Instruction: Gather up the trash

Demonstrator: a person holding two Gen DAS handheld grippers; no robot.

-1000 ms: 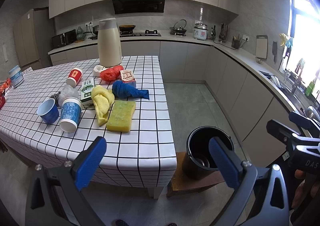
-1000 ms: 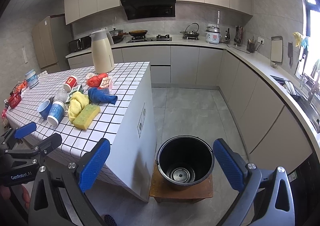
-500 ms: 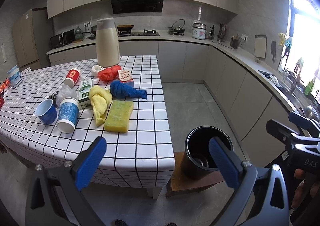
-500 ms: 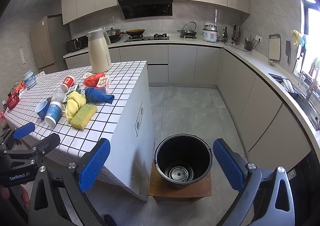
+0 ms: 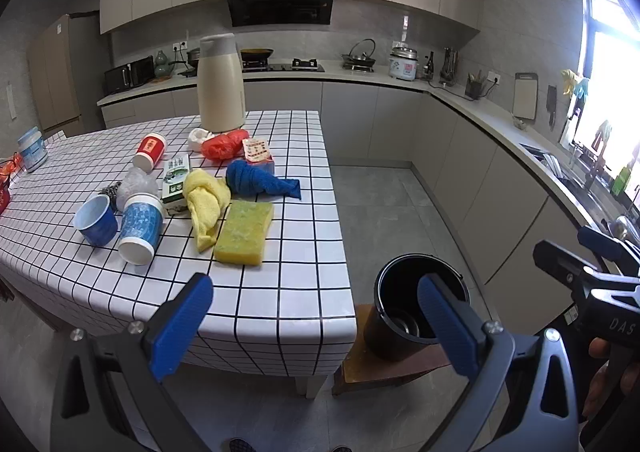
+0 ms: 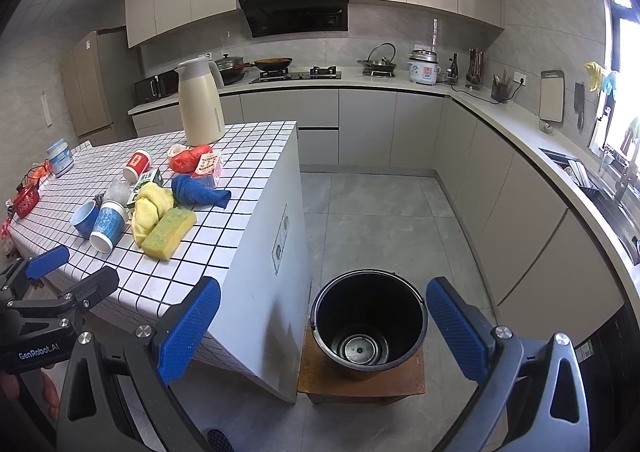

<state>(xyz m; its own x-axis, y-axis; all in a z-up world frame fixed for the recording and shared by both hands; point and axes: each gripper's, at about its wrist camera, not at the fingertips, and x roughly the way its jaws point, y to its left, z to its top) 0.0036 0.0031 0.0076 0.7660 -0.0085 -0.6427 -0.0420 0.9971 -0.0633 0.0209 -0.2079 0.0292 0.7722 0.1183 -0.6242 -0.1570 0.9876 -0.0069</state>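
left wrist view — three paper cups [image 5: 138,226], two cloths [image 5: 206,199], one bucket [image 5: 416,314].

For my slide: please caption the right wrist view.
Open right gripper above round black plastic bucket beside white tiled table.

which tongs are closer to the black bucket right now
Right. The right tongs hang open almost directly above the black bucket, framing it; the left tongs, also open, sit over the tiled table edge, bucket off to their right.
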